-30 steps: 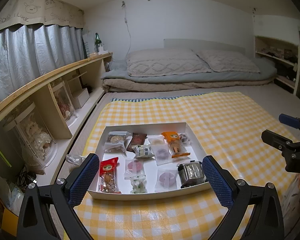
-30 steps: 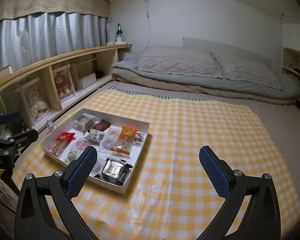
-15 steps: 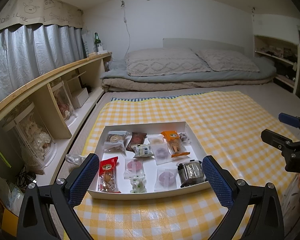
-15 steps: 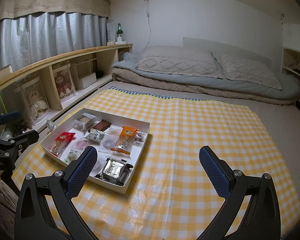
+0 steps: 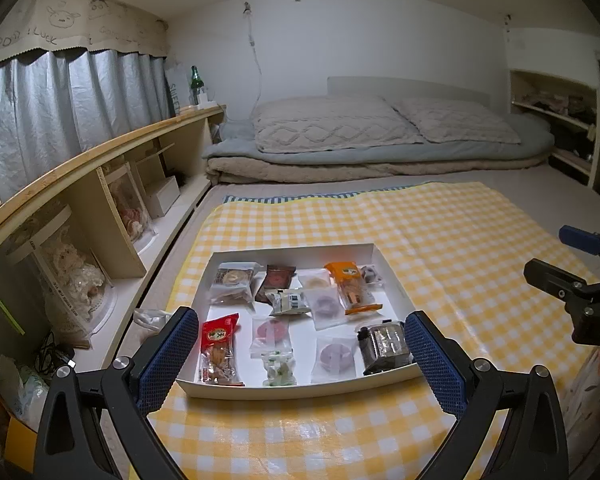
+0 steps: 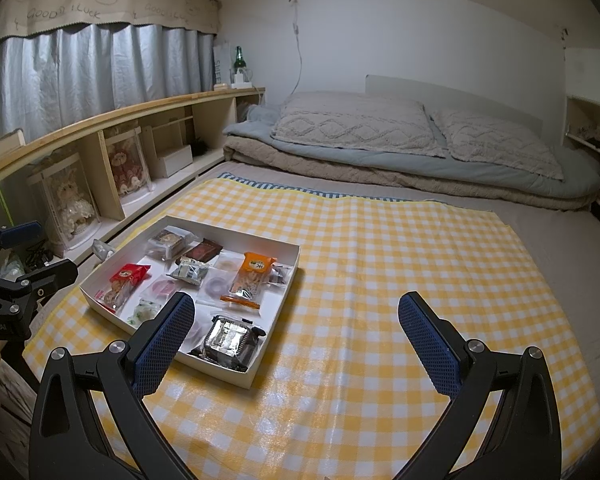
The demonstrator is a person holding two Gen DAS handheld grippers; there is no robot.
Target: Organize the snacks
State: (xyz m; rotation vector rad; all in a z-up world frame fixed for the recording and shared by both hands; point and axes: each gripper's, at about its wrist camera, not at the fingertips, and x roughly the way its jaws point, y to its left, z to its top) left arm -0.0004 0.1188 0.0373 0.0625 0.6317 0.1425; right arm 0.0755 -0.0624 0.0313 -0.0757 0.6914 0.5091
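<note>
A shallow white box lies on a yellow checked cloth and holds several wrapped snacks. Among them are a red packet, an orange packet and a silver foil pack. My left gripper is open and empty, just short of the box's near edge. My right gripper is open and empty, over the cloth to the right of the box. Each gripper shows at the edge of the other's view.
A wooden shelf unit with dolls in clear cases runs along the left. Folded bedding and pillows lie at the far end. Another shelf stands at the far right. A small wrapper lies left of the box.
</note>
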